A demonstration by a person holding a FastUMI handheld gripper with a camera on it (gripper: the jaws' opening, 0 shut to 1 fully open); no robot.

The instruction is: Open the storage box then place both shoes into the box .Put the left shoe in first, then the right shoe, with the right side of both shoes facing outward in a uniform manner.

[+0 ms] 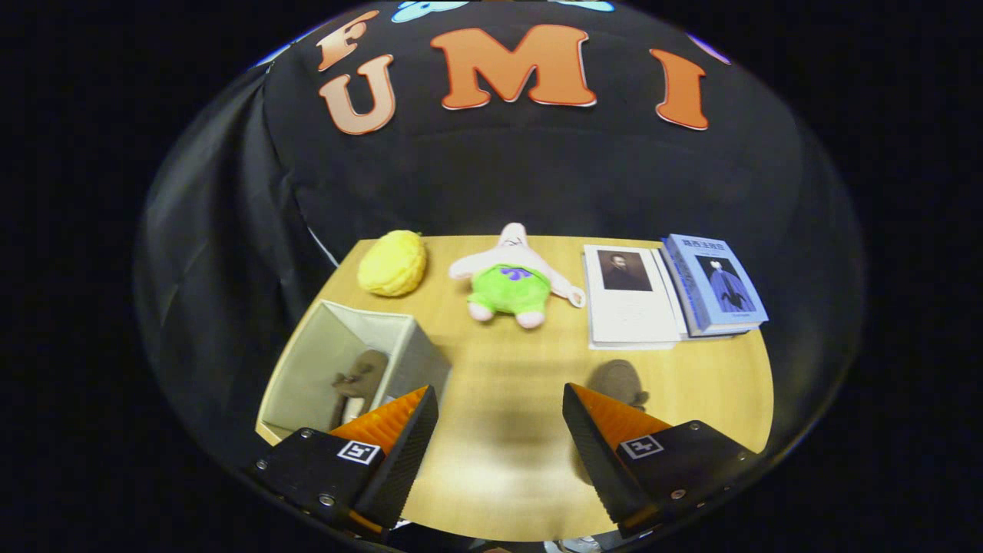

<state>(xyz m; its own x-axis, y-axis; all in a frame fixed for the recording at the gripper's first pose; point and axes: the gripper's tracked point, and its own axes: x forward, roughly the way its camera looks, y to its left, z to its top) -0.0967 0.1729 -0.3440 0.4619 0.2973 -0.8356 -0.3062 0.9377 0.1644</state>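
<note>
Gripper [499,430] fingers spread wide, nothing between them, bare wooden table [507,384] in the gap. Storage box [415,346] sits at near left of table, lid off, pale inside walls, its right wall just beyond the left finger [392,430]. One brown shoe [359,380] lies inside the box, partly hidden behind the left finger; which way it faces, cannot tell. Second brown shoe [618,382] rests on the table out of the box, just beyond the right finger [607,430], partly hidden by it. Shoes well apart, one each side of the gap. Far side of table: yellow plush [392,263] at far left, beyond the box. Pink plush star toy [511,276] with green shorts in far middle, lying flat. White book [628,296] at far right, blue book [718,283] just beside it on the right, overlapping its edge, stacked on another volume. Black cloth wall [537,177] behind the table.
</note>
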